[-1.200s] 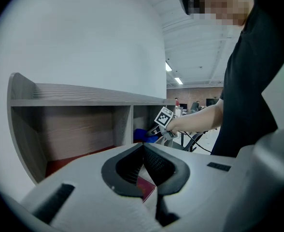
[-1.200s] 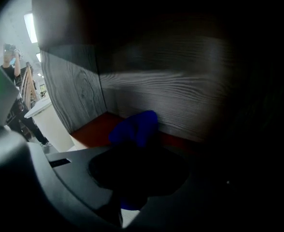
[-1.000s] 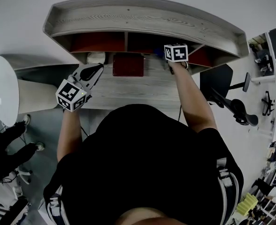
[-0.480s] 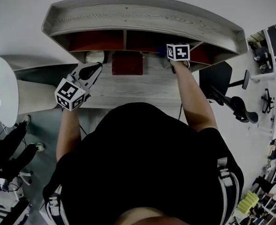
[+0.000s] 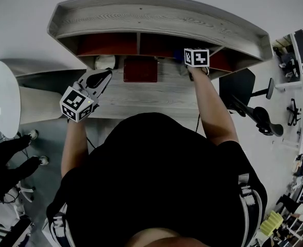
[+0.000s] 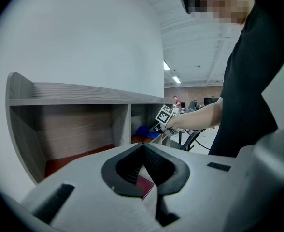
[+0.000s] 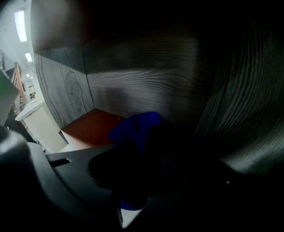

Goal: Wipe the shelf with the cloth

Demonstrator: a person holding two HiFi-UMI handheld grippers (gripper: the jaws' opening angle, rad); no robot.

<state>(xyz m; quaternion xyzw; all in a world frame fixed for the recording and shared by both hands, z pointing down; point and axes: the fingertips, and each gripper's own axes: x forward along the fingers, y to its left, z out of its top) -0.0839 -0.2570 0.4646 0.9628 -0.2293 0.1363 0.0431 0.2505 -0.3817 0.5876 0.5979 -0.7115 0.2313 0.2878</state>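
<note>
Head view, shelf: grey wooden shelf [image 5: 156, 19] stands along the back of the desk [image 5: 141, 99], with red-brown floors in its compartments
Head view, right gripper: the right gripper [image 5: 186, 62] reaches into the middle compartment near its right end, and only its marker cube shows clearly
Head view, cloth: a sliver of the blue cloth [image 5: 178, 58] shows just left of that cube, under the shelf top
Head view, left gripper: the left gripper [image 5: 101, 78] hangs over the left part of the desk, outside the shelf and well apart from the cloth; what looks like a red book [image 5: 140, 69] lies between the two grippers
Left gripper view, jaws: pads pressed together with nothing between them, so this one is clenched and empty
Left gripper view, cloth: it lies ahead and to the right, past the divider [image 6: 121, 124], at the tip of the right gripper
Right gripper view, jaws: clamped on the cloth, which bunches up ahead of them
Right gripper view, place: the cloth sits low in the compartment near the back wall [image 7: 147, 76], and bare red-brown floor [image 7: 91, 127] stretches to its left
Coming move: probably a sideways sweep by the right gripper, since it alone has the cloth, and the open floor runs leftward from it along the compartment's long axis
</note>
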